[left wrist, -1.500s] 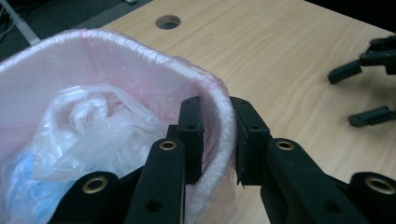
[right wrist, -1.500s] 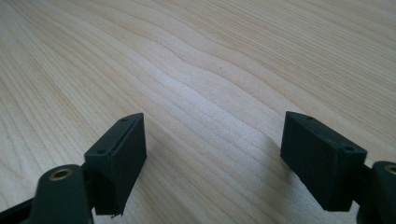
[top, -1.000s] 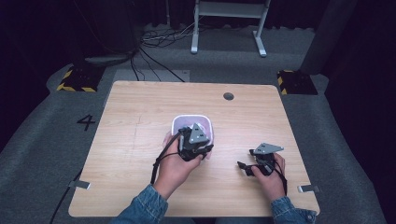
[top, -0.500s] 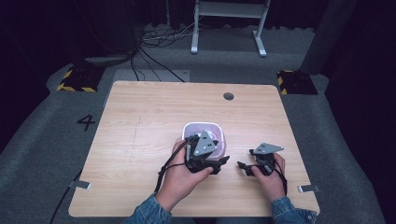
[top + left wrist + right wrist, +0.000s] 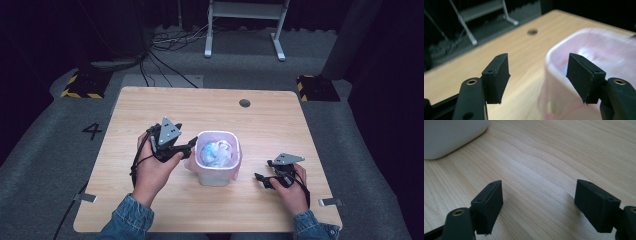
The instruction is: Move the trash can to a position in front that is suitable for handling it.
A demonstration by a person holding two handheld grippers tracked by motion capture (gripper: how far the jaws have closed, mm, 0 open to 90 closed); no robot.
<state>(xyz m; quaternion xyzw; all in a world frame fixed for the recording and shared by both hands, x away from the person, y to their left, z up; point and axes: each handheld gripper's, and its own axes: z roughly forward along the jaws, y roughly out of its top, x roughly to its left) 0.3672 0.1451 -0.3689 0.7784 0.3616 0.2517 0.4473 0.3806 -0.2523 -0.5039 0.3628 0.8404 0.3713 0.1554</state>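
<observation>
The small pink-lined bin (image 5: 217,159) stands on the worktop (image 5: 150,107) between both hands. The left gripper (image 5: 189,146) sits just beside its left rim — jaws just opened, nothing pinched. The right gripper (image 5: 260,178) (well apart) rests with jaws spread, empty.

Light wood table (image 5: 150,107) on grey carpet (image 5: 45,150); white metal stand (image 5: 245,20), cables (image 5: 160,47) behind; dark walls.

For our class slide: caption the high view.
Open left gripper beside a lined bin; right gripper rests open.
</observation>
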